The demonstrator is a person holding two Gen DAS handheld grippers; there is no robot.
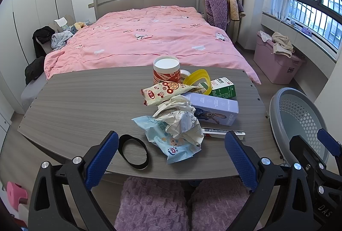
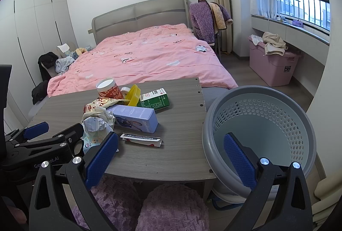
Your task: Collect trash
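On the grey wood-grain table at the foot of the bed, items stood as follows, left to right.

1. Left gripper: jaws spread wide, nothing between them, held above the near edge and aimed at the heap.
2. Black band: flat on the table, just beside the left finger.
3. Blue wipes packet: partly under the crumpled paper, which lay on top of the pile.
4. Snack wrapper, red-and-white canister, yellow lid: grouped behind the paper, touching or overlapping.
5. Lilac carton and green carton: toward the right; a flat tube box lay apart, nearer the front.
6. Right gripper: likewise wide open and empty, straddling the table's right corner and the basket.
7. Grey perforated basket: beside the table's right edge, below the tabletop, empty as far as could be seen.

Risks noted: the paper rested loosely on the packet, so a pinch at one would likely drag or tip the other; light wrappers could slide off the near edge, and a carried piece might clip the basket rim.

Clearance: the table's left half lay bare, giving ample room; the right edge and basket rim stood close together.
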